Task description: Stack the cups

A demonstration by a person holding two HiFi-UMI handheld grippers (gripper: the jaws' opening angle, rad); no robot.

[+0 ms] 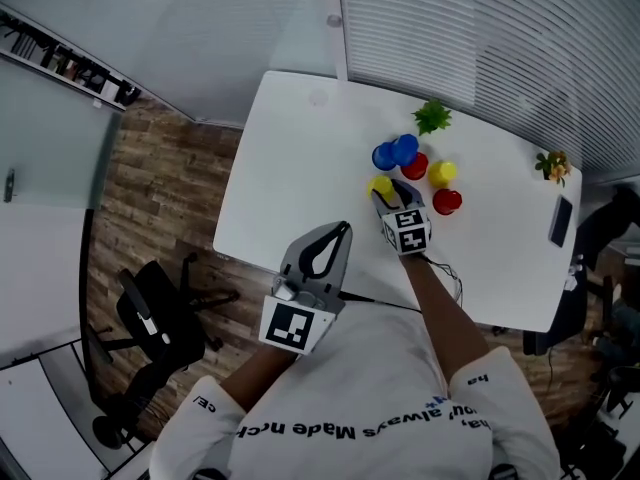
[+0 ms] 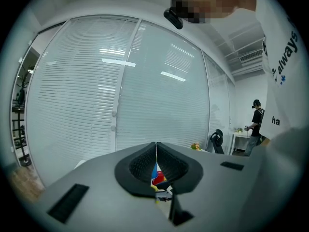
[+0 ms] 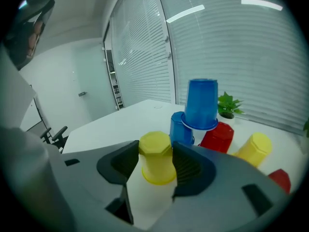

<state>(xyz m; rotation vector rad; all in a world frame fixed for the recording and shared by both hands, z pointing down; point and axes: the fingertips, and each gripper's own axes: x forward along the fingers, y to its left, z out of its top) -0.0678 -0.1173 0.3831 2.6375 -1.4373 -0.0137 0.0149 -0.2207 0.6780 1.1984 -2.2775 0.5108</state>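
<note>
- Now straddling the yellow cup (image 3: 156, 166) with the right gripper (image 3: 155, 151): jaws apart, just beside its walls, no clamp evident.
- Found upside down on the tabletop (image 1: 290, 168), right of the middle, near the blue stack (image 3: 201, 104) and the red cup (image 3: 218, 137).
- Holding the left gripper (image 2: 156, 153) off the near edge, jaws together on nothing.
- Could squash the thin cup, or squirt it out sideways, by closing too hard or off-centre.
- Might topple the blue stack just behind by swinging wide while lifting.
</note>
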